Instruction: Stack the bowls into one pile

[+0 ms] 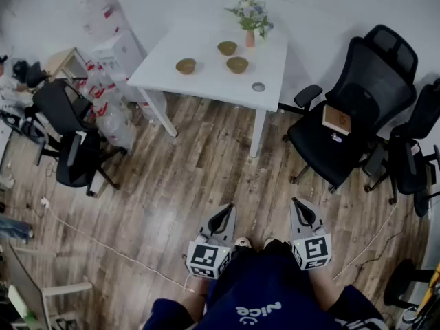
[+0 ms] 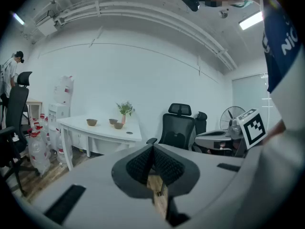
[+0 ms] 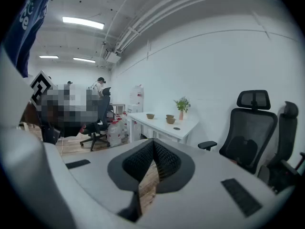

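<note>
Three brown bowls stand apart on the white table [image 1: 206,81] across the room: one at the left [image 1: 185,65], one at the back [image 1: 227,47], one at the right [image 1: 238,64]. The same bowls show small in the left gripper view [image 2: 91,122] and in the right gripper view [image 3: 150,116]. My left gripper [image 1: 225,210] and right gripper [image 1: 300,203] hang low in front of me over the wooden floor, far from the table. Both are shut with nothing between the jaws, as the left gripper [image 2: 153,146] and right gripper [image 3: 153,141] also show in their own views.
A vase of flowers [image 1: 250,20] and a small round disc [image 1: 258,86] share the table. A black office chair [image 1: 344,126] with a box [image 1: 336,119] on its seat stands right of it; another chair [image 1: 69,139] and packed water bottles [image 1: 103,102] stand left. A cable [image 1: 89,239] crosses the floor.
</note>
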A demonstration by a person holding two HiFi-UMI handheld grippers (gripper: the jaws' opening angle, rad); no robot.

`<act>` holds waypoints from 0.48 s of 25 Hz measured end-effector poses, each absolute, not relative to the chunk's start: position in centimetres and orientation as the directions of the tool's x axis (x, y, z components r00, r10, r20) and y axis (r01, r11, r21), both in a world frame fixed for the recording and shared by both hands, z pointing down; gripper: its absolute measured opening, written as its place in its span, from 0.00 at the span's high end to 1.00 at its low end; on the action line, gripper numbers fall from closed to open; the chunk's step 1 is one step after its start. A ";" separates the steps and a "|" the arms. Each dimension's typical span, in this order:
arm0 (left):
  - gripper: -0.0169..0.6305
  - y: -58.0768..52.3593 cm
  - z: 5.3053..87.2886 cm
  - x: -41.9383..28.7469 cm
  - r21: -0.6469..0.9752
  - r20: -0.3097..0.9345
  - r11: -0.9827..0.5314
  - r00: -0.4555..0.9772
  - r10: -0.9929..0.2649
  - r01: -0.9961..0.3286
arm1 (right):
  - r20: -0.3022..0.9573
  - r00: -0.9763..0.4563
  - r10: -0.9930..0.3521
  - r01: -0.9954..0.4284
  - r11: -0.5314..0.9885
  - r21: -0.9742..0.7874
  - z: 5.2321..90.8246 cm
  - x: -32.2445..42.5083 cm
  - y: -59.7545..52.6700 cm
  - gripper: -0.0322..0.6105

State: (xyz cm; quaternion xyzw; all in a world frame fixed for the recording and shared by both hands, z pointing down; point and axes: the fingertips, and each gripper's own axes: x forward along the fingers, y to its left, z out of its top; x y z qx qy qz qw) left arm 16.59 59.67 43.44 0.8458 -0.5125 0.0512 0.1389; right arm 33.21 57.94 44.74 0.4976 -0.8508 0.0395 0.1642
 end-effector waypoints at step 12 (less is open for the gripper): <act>0.95 60.1 43.8 14.3 0.170 0.216 -0.354 0.386 -0.897 -0.920 | 0.285 -0.405 -0.869 -0.883 0.453 0.126 43.8 34.0 57.8 0.92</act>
